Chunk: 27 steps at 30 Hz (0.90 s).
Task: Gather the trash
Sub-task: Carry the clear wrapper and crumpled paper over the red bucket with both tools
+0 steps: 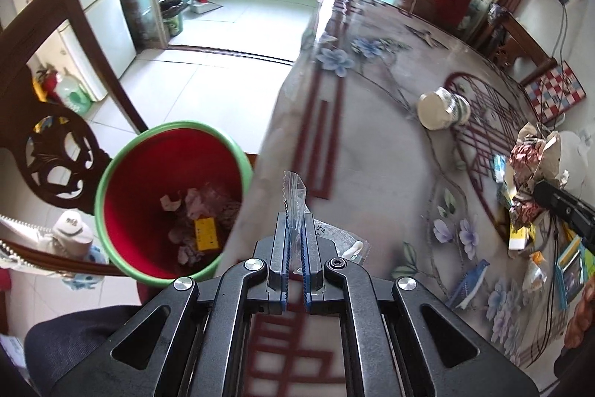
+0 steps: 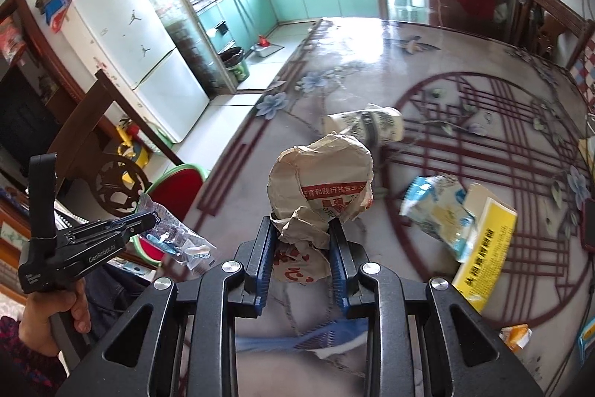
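Note:
My left gripper (image 1: 295,222) is shut on a clear plastic wrapper (image 1: 295,196) with blue print, held over the table edge just right of the red bin (image 1: 148,173) with a green rim. The bin holds several crumpled scraps and a yellow packet. In the right wrist view the same left gripper (image 2: 150,220) shows at the left with the wrapper (image 2: 178,237) hanging from it, a hand on its handle. My right gripper (image 2: 301,229) is shut on a crumpled paper ball (image 2: 319,181) with red print, above the table. The bin (image 2: 174,185) peeks past the table edge.
On the flowered tablecloth (image 2: 446,54) lie a tipped paper cup (image 2: 368,127), a blue-and-white bag (image 2: 438,211), a yellow box (image 2: 487,240) and an orange scrap (image 2: 515,335). A trash pile (image 1: 531,181) sits at the right. A carved wooden chair (image 1: 48,144) stands beside the bin.

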Tool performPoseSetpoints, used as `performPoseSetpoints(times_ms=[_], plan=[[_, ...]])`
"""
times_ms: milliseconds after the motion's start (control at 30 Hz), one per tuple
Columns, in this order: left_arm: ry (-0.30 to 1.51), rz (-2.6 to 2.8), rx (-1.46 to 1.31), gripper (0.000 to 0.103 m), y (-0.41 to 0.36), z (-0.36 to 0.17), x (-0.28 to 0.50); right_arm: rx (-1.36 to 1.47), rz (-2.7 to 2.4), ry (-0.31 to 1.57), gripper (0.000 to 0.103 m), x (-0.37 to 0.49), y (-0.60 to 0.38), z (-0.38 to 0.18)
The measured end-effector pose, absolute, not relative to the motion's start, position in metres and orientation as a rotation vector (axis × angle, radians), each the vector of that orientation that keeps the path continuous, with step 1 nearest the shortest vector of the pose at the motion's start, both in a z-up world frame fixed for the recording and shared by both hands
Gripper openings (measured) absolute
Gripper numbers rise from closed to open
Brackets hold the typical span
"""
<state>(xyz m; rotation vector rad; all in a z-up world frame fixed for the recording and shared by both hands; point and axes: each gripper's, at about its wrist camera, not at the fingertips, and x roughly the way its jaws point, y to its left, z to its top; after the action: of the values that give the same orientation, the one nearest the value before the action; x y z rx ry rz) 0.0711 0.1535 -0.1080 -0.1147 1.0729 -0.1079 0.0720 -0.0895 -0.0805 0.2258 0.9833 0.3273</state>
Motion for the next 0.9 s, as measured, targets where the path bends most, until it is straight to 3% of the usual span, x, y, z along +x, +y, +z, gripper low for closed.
performPoseSetpoints(times_ms=[900], plan=[[0.998,0.196,-0.238,0.005,0.289,-0.109,0.081,0.078,0.727,1.085,0.025,0.133,0.089,-0.103]])
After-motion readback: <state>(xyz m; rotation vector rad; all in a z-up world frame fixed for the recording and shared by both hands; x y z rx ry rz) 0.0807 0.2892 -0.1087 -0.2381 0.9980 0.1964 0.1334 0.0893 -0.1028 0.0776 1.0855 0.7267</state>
